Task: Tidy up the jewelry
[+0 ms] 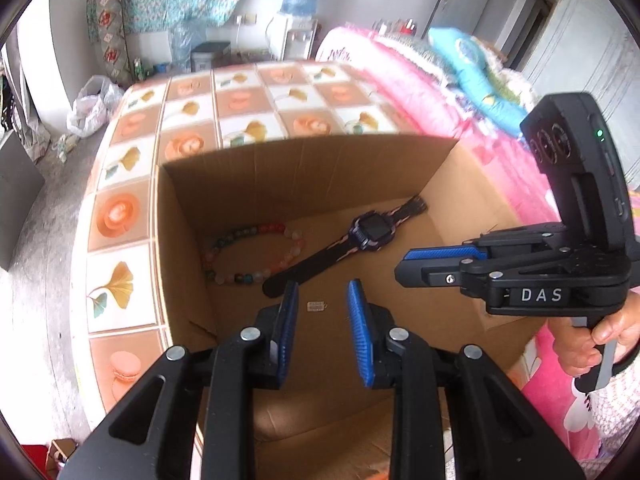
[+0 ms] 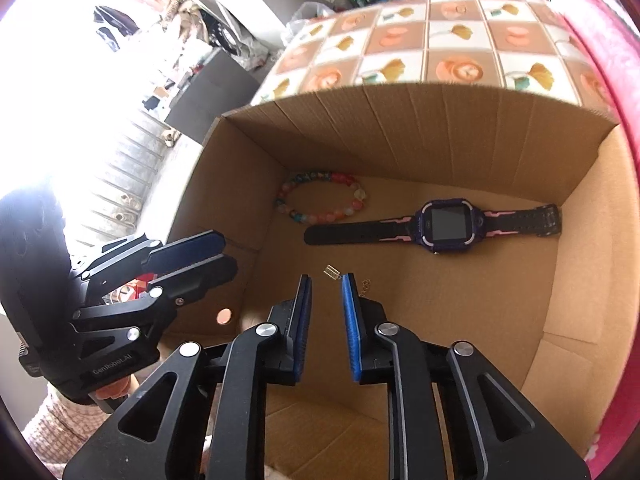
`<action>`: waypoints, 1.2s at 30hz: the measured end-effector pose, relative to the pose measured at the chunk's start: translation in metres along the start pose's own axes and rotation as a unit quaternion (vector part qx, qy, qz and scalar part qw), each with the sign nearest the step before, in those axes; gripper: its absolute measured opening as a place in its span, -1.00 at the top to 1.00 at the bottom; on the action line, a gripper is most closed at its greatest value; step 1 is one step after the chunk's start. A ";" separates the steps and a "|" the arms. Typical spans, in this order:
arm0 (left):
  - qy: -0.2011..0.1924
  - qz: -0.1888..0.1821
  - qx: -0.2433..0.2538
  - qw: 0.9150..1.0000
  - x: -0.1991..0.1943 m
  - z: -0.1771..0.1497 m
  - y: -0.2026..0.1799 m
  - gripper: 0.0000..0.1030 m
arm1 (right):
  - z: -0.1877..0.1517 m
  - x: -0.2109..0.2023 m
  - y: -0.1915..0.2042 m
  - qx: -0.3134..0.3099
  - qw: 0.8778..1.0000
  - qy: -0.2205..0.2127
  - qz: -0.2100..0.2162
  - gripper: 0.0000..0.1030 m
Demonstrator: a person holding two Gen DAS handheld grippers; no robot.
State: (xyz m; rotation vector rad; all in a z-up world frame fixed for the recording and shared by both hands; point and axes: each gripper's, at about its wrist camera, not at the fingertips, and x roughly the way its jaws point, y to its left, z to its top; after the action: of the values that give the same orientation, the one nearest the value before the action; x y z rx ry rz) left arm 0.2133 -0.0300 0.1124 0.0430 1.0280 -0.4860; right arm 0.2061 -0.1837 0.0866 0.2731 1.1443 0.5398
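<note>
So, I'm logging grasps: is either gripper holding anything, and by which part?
Nothing: left gripper and right gripper are open and empty above the box.
</note>
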 end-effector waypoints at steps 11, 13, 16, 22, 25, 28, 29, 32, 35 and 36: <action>-0.129 -0.045 0.031 0.990 -0.093 -0.066 -0.017 0.01 | -0.084 -0.097 0.035 -0.088 0.986 -0.144 -0.001 0.49; -0.135 -0.053 0.035 0.989 -0.102 -0.082 -0.020 -0.06 | -0.103 -0.104 0.039 -0.102 0.983 -0.152 0.004 0.47; -0.135 -0.070 0.040 0.988 -0.110 -0.104 -0.023 -0.24 | -0.133 -0.109 0.047 -0.124 0.980 -0.157 0.000 0.33; -0.108 -0.071 0.066 0.989 -0.101 -0.140 -0.042 -0.45 | -0.175 -0.083 0.048 -0.100 0.985 -0.137 -0.011 0.03; -0.083 -0.072 0.069 0.991 -0.084 -0.153 -0.051 -0.49 | -0.185 -0.067 0.034 -0.067 0.989 -0.122 -0.044 -0.11; -0.054 -0.044 0.074 0.995 -0.060 -0.164 -0.061 -0.50 | -0.188 -0.051 0.017 -0.033 0.987 -0.107 -0.115 -0.28; -0.044 -0.031 0.079 0.995 -0.052 -0.167 -0.065 -0.50 | -0.188 -0.047 0.012 -0.023 0.984 -0.102 -0.144 -0.30; -0.019 -0.001 0.091 0.996 -0.028 -0.176 -0.071 -0.50 | -0.187 -0.039 -0.006 0.005 0.975 -0.088 -0.204 -0.35; 0.002 0.024 0.099 0.995 -0.008 -0.184 -0.075 -0.50 | -0.191 -0.032 -0.026 0.020 0.967 -0.079 -0.243 -0.47; 0.007 0.028 0.100 0.995 -0.004 -0.185 -0.076 -0.50 | -0.189 -0.030 -0.029 0.021 0.964 -0.076 -0.256 -0.48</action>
State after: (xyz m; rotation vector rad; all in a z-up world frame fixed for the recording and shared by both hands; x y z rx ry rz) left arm 0.0305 -0.0483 0.0324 0.2529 0.9858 -0.5360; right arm 0.0315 -0.2366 0.0206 0.0466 1.0258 0.0364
